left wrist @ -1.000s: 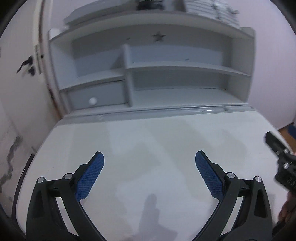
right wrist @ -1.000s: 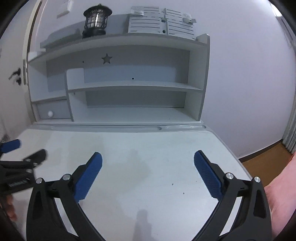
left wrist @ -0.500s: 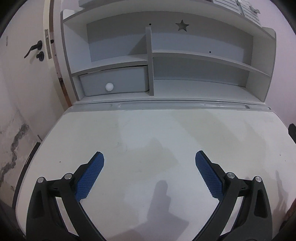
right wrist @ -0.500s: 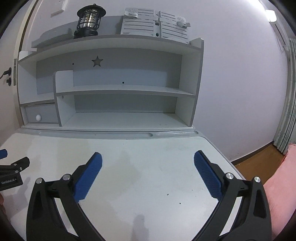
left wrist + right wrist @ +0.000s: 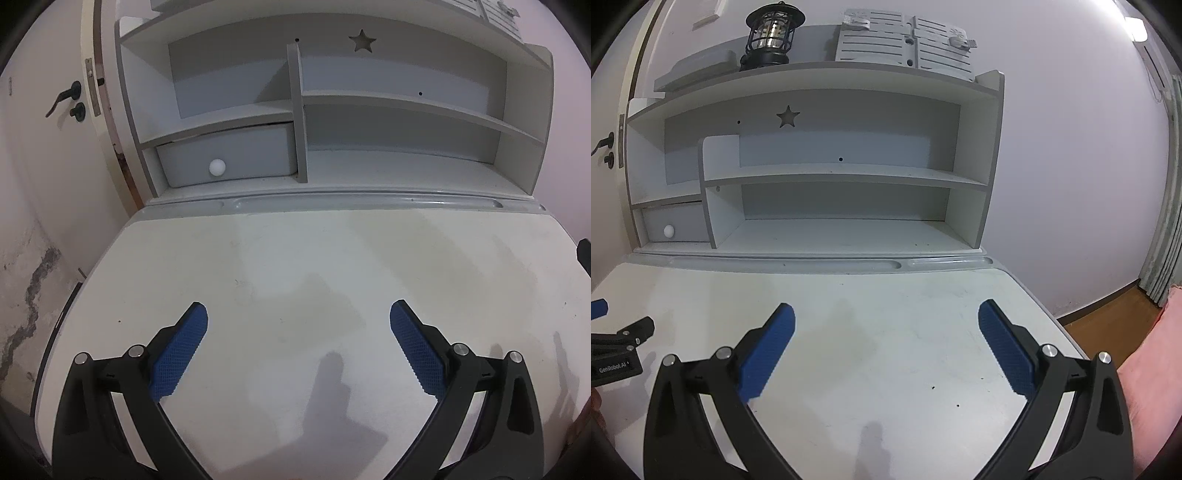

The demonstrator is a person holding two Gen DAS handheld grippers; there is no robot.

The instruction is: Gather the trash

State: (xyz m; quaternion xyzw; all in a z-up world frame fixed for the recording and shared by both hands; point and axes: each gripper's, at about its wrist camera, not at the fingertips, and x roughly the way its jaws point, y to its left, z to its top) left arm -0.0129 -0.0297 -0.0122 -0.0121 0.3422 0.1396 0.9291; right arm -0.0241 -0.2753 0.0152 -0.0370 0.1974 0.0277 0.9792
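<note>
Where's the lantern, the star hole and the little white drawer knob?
lantern (image 5: 772, 35), right wrist view, on its glass cage.
star hole (image 5: 788, 116), right wrist view, its middle.
drawer knob (image 5: 217, 167), left wrist view, its round front.

I see dim, cool, even light in both views. Soft shadows fall on the desk (image 5: 295, 258) toward six o'clock. A wall lamp (image 5: 1137, 28) glares at one o'clock. Edges bow strongly, corners go black; focus looks sharp throughout.
</note>
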